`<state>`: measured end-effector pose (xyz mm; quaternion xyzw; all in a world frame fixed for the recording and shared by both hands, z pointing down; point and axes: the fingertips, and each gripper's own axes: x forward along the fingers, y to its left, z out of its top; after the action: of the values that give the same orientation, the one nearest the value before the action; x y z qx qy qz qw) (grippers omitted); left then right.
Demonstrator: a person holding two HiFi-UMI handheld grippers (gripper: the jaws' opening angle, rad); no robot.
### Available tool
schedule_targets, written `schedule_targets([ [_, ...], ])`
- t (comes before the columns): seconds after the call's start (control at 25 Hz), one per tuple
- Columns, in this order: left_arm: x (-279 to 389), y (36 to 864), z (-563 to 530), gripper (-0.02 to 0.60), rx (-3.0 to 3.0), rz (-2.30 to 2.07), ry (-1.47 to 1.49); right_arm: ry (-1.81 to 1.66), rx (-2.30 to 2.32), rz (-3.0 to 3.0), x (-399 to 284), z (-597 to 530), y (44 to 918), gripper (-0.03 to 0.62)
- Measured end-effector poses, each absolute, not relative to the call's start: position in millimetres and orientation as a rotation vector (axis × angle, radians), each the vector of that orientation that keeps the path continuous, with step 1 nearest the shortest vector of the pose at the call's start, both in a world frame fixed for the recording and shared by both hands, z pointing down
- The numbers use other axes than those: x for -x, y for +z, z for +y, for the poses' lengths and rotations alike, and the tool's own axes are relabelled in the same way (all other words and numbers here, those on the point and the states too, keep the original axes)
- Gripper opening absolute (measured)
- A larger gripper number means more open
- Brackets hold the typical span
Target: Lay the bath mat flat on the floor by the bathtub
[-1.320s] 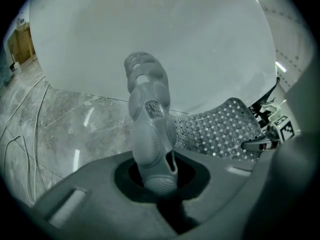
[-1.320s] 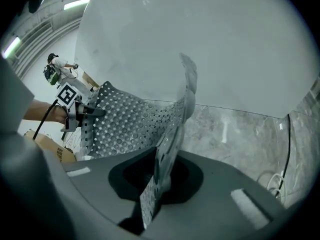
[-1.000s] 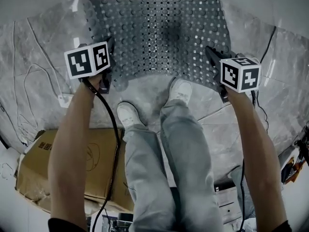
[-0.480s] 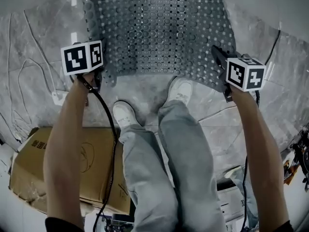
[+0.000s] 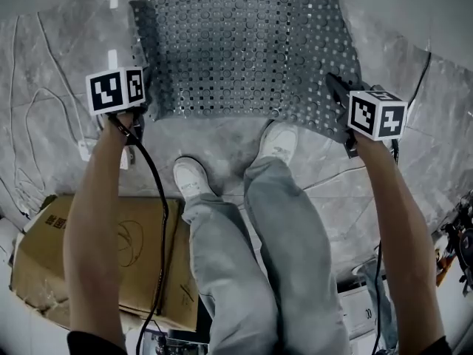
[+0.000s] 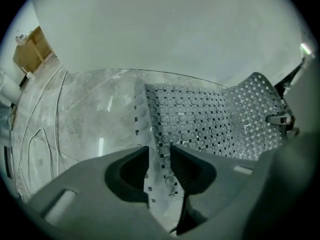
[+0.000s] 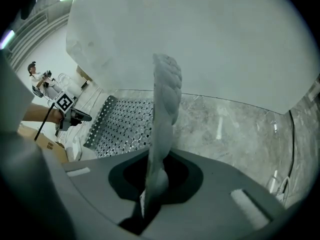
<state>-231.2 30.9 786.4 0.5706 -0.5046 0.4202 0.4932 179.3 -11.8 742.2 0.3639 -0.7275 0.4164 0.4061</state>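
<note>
The grey perforated bath mat (image 5: 244, 58) lies spread on the marble floor against the white bathtub wall (image 6: 175, 34). My left gripper (image 5: 144, 109) is at the mat's near left corner. Its jaws have just been opening and now stand apart, with the mat's edge (image 6: 155, 164) loose between them. My right gripper (image 5: 334, 86) is shut on the mat's right edge, which stands folded upright between its jaws (image 7: 162, 99). That right side of the mat is lifted slightly off the floor. In the right gripper view the flat part of the mat (image 7: 125, 124) and my left gripper (image 7: 70, 115) show at the left.
The person's two white shoes (image 5: 192, 176) (image 5: 279, 140) stand just short of the mat's near edge. A cardboard box (image 5: 111, 250) lies at the near left. White cables (image 5: 37, 117) trail over the floor at the left, and a dark cable (image 5: 414, 87) runs at the right.
My left gripper has moved left and down, and the mat's near left corner has dropped flatter on the floor. The right gripper has sunk a little, still gripping.
</note>
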Motion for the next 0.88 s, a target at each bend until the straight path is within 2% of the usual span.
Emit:
schedule_targets([
  [0.4,203.1,771.6,65.6,0.132,-1.389,-1.184,0.856,1.087,-0.982,-1.773,-189.4,-12.4,751.2,0.025],
  [0.68,139.0,770.3,94.3,0.13,-1.387,-1.122,0.674,1.066,-0.947,-1.72,-203.1,-13.2,763.4,0.026],
  [0.88,107.5,780.5,104.6,0.084,-1.383,-1.075,0.624,1.048,-0.948,-1.693,-212.1,-13.2,773.6,0.031],
])
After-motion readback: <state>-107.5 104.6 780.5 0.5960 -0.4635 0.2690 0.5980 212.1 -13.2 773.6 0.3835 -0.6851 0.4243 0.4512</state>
